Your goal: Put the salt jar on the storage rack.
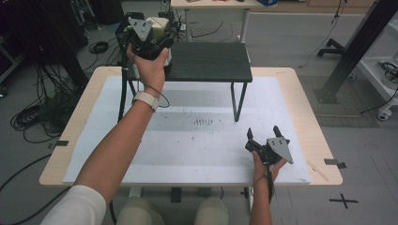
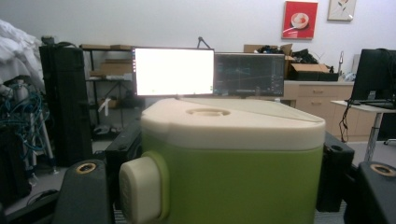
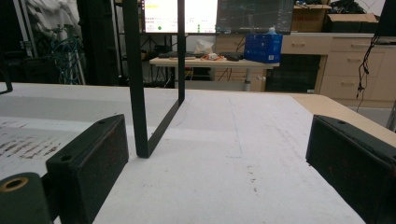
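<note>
While the left gripper point(image 1: 157, 29) pinches the green box point(image 2: 233, 172) above the black shelf point(image 1: 209, 61) to place it, the right gripper point(image 1: 264, 133) rests spread on the table point(image 1: 309, 126), clear.

green box point(image 2: 233, 182) base cut off (bottom edge)

A light wooden table point(image 1: 307, 123) carried a white sheet point(image 1: 187, 150) over most of its top; a black raised shelf point(image 1: 209, 61) on thin black legs stood at the far middle of that sheet
</note>
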